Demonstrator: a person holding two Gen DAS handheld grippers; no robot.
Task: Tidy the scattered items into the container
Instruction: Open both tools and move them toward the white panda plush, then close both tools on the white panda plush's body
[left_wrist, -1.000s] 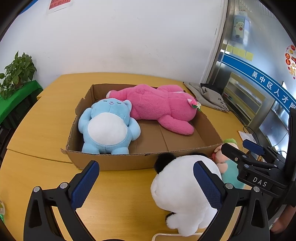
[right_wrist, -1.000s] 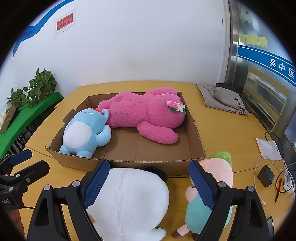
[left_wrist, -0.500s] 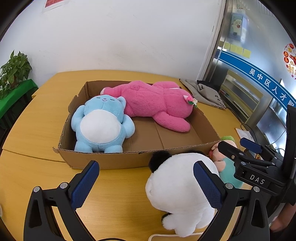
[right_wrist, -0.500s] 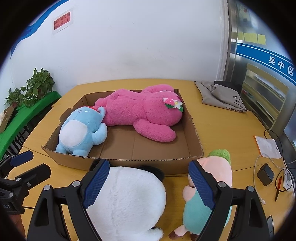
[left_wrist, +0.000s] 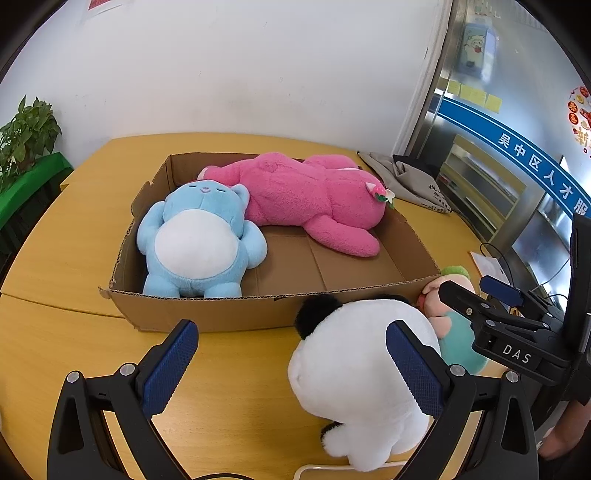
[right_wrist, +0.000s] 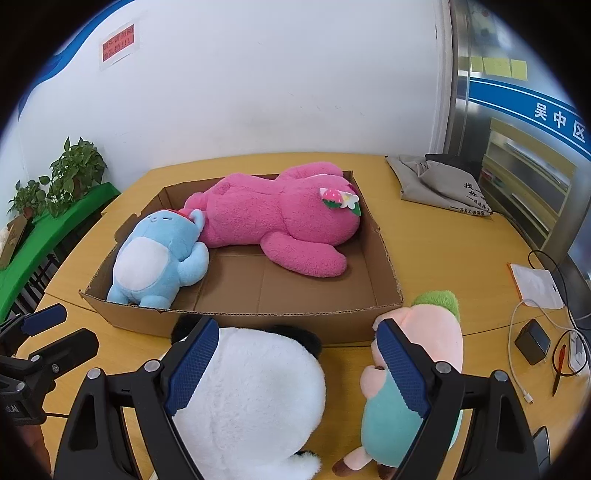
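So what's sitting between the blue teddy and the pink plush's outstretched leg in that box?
Nothing: only bare cardboard floor of the box lies between the blue teddy and the pink plush, clearest in the right wrist view.

"DAS" on right hand-held gripper (left_wrist: 480, 299); "吴中区人才服" on blue band (left_wrist: 535, 173)

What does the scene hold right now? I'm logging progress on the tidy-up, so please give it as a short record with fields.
container: open cardboard box on the yellow table
in box: blue plush bear; pink plush animal, lying on its side
still outside: white plush panda and pink and teal plush doll, both on the table at the box's near wall
left tongs: open, holding nothing
right tongs: open, holding nothing
progress: two in, two left
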